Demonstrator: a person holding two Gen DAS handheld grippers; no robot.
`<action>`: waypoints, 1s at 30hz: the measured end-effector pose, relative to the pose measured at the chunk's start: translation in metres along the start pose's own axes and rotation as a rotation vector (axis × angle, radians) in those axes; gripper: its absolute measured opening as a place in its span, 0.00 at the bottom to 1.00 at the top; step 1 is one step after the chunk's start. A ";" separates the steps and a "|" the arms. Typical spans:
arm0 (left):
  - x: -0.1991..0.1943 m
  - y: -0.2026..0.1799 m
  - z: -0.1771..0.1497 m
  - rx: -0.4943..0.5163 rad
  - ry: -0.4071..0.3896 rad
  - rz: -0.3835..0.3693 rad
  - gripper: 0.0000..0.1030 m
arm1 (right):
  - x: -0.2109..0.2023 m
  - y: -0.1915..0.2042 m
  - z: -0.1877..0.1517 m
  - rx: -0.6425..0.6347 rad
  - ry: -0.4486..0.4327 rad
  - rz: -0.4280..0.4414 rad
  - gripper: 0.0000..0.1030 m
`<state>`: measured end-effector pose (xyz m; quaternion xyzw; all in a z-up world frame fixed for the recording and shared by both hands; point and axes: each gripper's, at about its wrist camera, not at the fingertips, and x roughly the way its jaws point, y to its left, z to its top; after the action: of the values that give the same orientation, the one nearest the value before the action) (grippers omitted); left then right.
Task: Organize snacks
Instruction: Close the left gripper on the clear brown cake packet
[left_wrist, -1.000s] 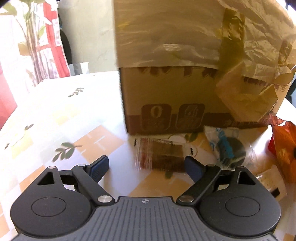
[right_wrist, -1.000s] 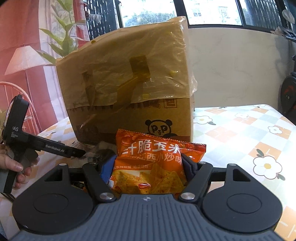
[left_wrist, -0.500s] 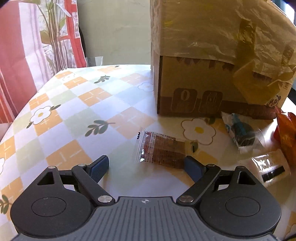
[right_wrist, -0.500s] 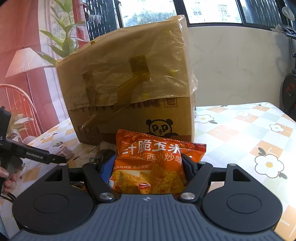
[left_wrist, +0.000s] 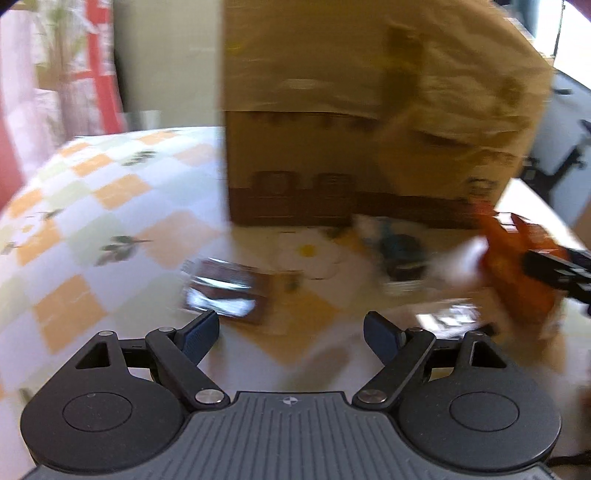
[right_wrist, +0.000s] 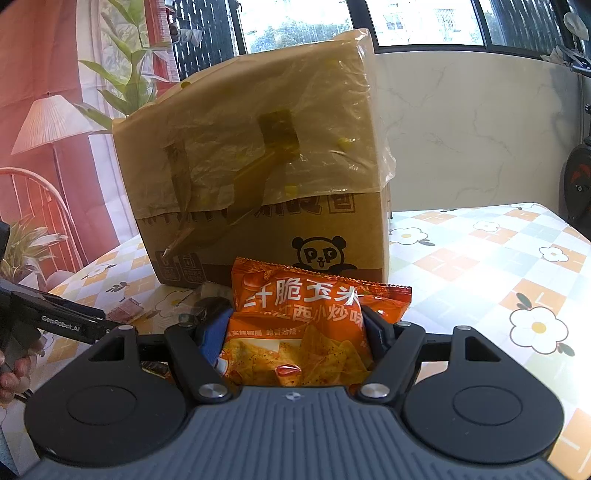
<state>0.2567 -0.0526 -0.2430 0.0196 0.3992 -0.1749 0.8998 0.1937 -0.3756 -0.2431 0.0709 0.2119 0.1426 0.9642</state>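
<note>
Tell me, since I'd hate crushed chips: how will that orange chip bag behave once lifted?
The orange chip bag looks puffy, so probably light. Its film bulges between the right tongs, so it likely yields and could slip. Squeezing harder may break chips.

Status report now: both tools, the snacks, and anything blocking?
Right tool shut on orange chip bag. Left tool open, jaws just narrowed, nothing between them; brown snack packet ahead. Cardboard box stands close behind.

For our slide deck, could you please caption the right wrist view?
Right tool grips an orange corn chip bag before a plastic-draped cardboard box.
</note>
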 end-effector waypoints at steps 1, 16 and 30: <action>-0.001 -0.003 -0.001 0.015 0.002 -0.022 0.81 | 0.000 0.000 0.000 0.001 0.000 0.000 0.71; 0.016 0.046 0.026 -0.126 0.009 -0.002 0.75 | 0.000 0.000 0.000 -0.001 0.001 0.002 0.72; -0.012 0.002 0.010 -0.027 -0.016 -0.146 0.71 | 0.000 0.000 0.000 0.001 0.002 0.003 0.72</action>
<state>0.2576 -0.0488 -0.2279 -0.0231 0.3947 -0.2349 0.8880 0.1936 -0.3752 -0.2434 0.0714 0.2128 0.1440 0.9638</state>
